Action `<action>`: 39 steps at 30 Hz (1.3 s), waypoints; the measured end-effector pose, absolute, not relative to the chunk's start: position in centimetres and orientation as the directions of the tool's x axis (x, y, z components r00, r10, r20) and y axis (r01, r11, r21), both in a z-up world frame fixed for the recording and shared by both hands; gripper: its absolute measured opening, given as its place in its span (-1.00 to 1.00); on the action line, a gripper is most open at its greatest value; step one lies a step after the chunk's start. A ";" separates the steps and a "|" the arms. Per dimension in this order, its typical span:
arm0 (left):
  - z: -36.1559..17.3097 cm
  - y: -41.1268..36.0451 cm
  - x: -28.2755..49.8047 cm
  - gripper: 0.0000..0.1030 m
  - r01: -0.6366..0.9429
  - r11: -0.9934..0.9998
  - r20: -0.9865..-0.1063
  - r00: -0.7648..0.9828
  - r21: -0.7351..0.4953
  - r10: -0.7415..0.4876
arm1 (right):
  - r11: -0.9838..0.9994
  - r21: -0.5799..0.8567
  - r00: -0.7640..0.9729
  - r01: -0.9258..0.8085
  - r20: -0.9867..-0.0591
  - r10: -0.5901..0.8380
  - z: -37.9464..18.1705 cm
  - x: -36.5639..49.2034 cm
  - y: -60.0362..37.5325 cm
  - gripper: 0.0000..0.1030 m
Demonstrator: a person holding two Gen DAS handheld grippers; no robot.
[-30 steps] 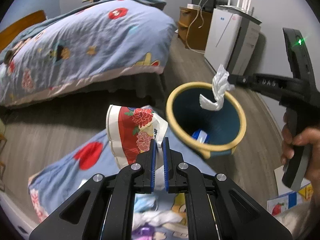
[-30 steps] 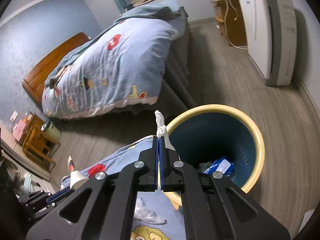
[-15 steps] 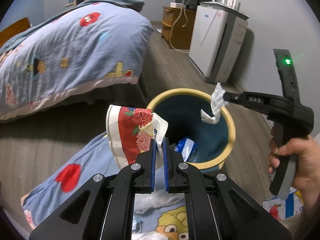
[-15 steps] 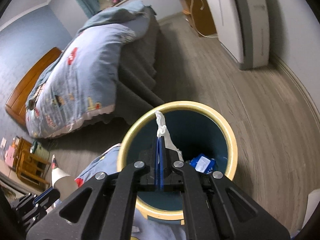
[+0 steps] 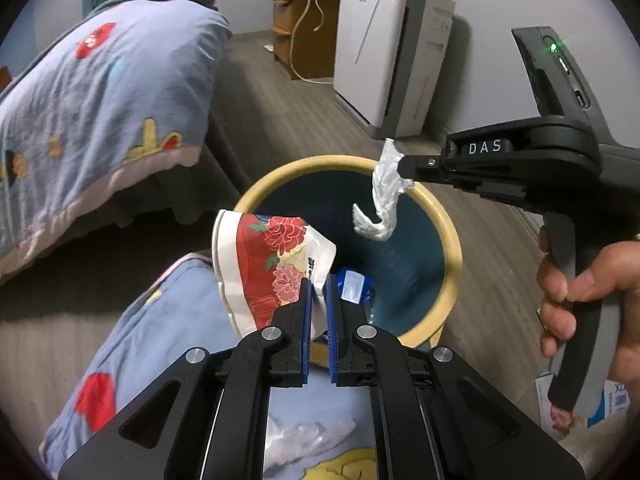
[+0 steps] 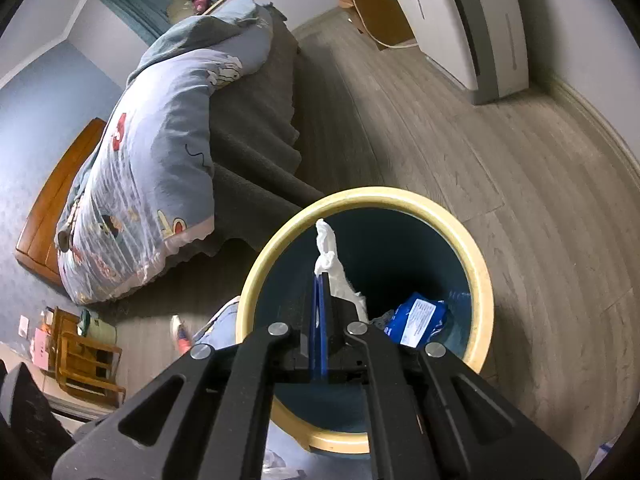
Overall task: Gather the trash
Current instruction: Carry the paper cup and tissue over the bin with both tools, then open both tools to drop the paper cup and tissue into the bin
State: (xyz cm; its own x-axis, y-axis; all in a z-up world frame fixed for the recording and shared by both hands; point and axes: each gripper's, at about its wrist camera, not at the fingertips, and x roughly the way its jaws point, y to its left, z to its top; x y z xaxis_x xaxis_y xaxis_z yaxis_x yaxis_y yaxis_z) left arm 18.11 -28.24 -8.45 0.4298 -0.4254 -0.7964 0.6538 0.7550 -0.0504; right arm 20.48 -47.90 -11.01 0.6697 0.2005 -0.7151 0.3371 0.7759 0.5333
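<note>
Left wrist view, left gripper (image 5: 318, 292): jaws clamped on the torn edge of a crushed paper cup (image 5: 268, 264) printed with red flowers, held at the near-left rim of the bin.
Left wrist view, bin: a round waste bin (image 5: 448, 236) with a yellow rim and dark blue inside stands on the wood floor (image 5: 280, 120); a blue packet (image 5: 352, 286) lies at its bottom.
Left wrist view, right gripper (image 5: 404, 170): gripped by a person's hand (image 5: 580, 288), it pinches a twisted white tissue (image 5: 382, 196) that dangles over the bin's open mouth, near the far rim.
Left wrist view, surroundings: a bed with a blue patterned quilt (image 5: 92, 92) at left, a white appliance (image 5: 392, 52) against the far wall, a blue patterned cloth (image 5: 168, 340) on the floor below the left gripper.
Right wrist view, right gripper (image 6: 320, 280): jaws pressed together on the tissue (image 6: 330, 256), which sticks up and past the fingertips, directly above the bin's inside.
Right wrist view, bin: the yellow rim (image 6: 476, 256) rings the frame's centre; the blue packet (image 6: 420, 316) rests at the bottom right.
Right wrist view, surroundings: the bed's quilt (image 6: 156, 168) at left, wood floor (image 6: 500, 152) at right.
</note>
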 end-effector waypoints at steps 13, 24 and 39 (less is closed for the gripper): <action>-9.0 -28.4 18.4 -0.80 0.649 0.759 -0.793 0.431 -0.059 -0.430 | 0.763 0.551 0.665 0.337 -0.713 0.221 -11.4 21.5 -47.6 -0.96; -8.1 -24.5 17.2 -0.01 0.589 0.806 -0.770 0.483 -0.066 -0.417 | 0.801 0.516 0.679 0.304 -0.707 0.198 -10.2 21.2 -46.7 0.16; -5.9 -18.2 16.1 0.73 0.450 0.890 -0.746 0.568 -0.071 -0.347 | 0.894 0.318 0.627 0.315 -0.777 0.055 -8.9 20.5 -44.8 0.89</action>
State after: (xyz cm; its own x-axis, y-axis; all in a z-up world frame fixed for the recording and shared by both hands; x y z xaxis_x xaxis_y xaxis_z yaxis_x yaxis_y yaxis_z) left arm 16.14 -18.23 -5.92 0.5684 -0.3471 -0.7460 0.4498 0.8902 -0.0715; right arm 20.47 -44.84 -8.85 0.6275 0.0554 -0.7767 0.3151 0.8941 0.3184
